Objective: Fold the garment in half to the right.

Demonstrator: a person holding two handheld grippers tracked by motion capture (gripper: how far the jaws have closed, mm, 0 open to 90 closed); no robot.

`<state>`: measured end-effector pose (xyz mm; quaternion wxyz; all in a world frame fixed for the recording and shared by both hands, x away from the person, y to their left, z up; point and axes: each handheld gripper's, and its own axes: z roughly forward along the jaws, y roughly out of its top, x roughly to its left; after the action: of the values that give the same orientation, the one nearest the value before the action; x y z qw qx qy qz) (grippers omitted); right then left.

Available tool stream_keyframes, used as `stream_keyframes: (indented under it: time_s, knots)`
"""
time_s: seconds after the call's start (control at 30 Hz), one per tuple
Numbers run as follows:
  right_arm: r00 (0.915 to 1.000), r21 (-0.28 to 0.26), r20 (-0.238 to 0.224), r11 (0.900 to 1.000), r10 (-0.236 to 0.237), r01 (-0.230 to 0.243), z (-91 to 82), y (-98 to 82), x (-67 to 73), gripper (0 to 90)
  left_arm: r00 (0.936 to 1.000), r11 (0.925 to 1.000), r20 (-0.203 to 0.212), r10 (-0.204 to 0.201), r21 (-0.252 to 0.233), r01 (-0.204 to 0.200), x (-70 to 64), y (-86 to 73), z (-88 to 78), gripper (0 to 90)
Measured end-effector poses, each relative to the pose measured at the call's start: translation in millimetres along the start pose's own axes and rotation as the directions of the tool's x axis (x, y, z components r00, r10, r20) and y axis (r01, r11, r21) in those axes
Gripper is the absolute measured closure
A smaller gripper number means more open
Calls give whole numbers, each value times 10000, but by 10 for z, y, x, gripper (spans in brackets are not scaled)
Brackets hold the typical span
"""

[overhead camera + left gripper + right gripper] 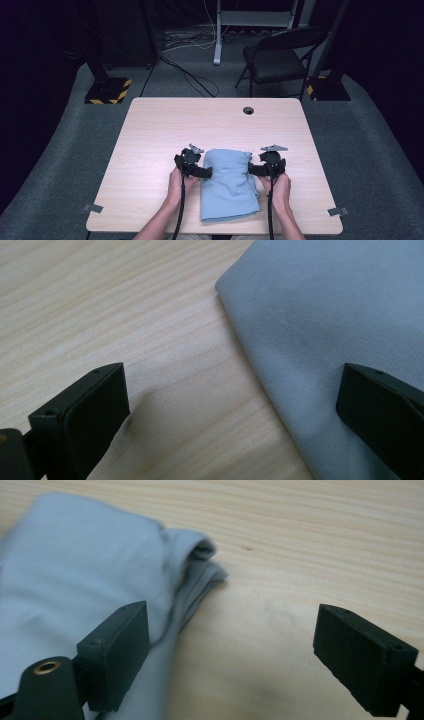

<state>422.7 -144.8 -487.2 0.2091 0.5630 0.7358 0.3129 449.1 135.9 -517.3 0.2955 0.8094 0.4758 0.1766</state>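
At the left, the left gripper [206, 172], a black two-jaw tool with a grey three-cornered plate on top, lies in the person's left hand [176, 184] on the pale wood-grain desk [150, 130], its tips at the left edge of the folded light blue cloth [227, 185]. In the left gripper view its jaws stand wide apart: one over bare wood, the other over the cloth's [340, 305] smooth folded edge, with nothing clamped between them.

The cloth sits in the near middle of the desk, between the two grippers, a tidy rectangle that reaches almost to the desk's near edge; its layered side faces right.

At the right, the right gripper [251, 170], black as well, is held by the right hand [280, 187] and points in at the cloth's right edge. In the right gripper view its jaws are also spread, one over the cloth [75, 570] beside the bunched layers, the other over bare wood, gripping nothing.

Beyond the desk, right of centre, a black folding chair [277, 55] stands on grey carpet.
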Motion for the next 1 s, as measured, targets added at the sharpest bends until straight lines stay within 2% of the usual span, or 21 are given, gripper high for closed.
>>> stream_keyframes:
  time_s: [0.07,0.13,0.2,0.27,0.3,0.33,0.37,0.43,0.47,0.57,0.63,0.67,0.73,0.8,0.9,1.0]
  knots:
    - [9992,-95,-377,9999,-145,141,-174,-69,52,143,10000,10000,-28,17,-3,-17,-1,0,-2,5]
    - [9972,-52,-565,9988,-493,491,-303,-159,130,157,10000,10000,-60,55,13,-55,-5,4,-3,5]
    - [9928,75,-804,9959,-889,897,-364,-261,225,214,9999,10000,-122,97,13,-97,-13,4,-6,4]
    - [9879,658,-523,9866,-1459,1492,-328,-365,324,247,9999,10000,-142,97,16,-97,-15,5,-7,5]
    - [9869,900,-372,9830,-1570,1598,-287,-421,339,250,9999,10000,-139,94,8,-94,-14,3,-7,5]
    - [9880,1123,-278,9817,-1518,1540,-245,-478,322,247,9999,10000,-114,69,7,-69,-11,1,-6,5]
    - [9925,1033,-400,9875,-1152,1187,-238,-531,275,243,10000,10000,-83,28,-25,-28,-6,-2,-3,4]
    - [9960,1022,-529,9918,-723,774,-271,-599,201,231,10000,10000,-25,31,-8,-31,3,-1,0,4]
    - [9958,984,-537,9920,-740,790,-289,-623,199,231,10000,10000,-27,42,-3,-42,2,0,1,4]
    - [9919,920,-353,9879,-1223,1251,-316,-643,266,231,10000,10000,-46,24,-40,-24,-1,-3,0,4]
    - [9904,942,-436,9864,-1310,1346,-302,-620,258,200,10000,10000,-65,75,-54,-75,1,-2,-5,4]
    - [9910,931,-548,9876,-1219,1266,-299,-602,239,179,9999,9999,-111,90,-56,-91,2,1,-14,3]
    - [9918,560,-793,9929,-1000,1046,-325,-560,198,148,9999,10000,-140,0,-61,-1,7,-1,-70,3]
    - [9932,314,-875,9963,-770,800,-341,-517,163,116,10000,9998,32,-13,-221,14,-10,-10,-190,3]
    - [9938,448,-799,9956,-779,817,-280,-496,150,95,9987,9987,464,212,-465,-190,-94,-64,-413,4]
    - [9936,633,-739,9939,-855,902,-214,-507,158,87,9939,9950,476,998,-53,-997,-233,-199,-475,11]
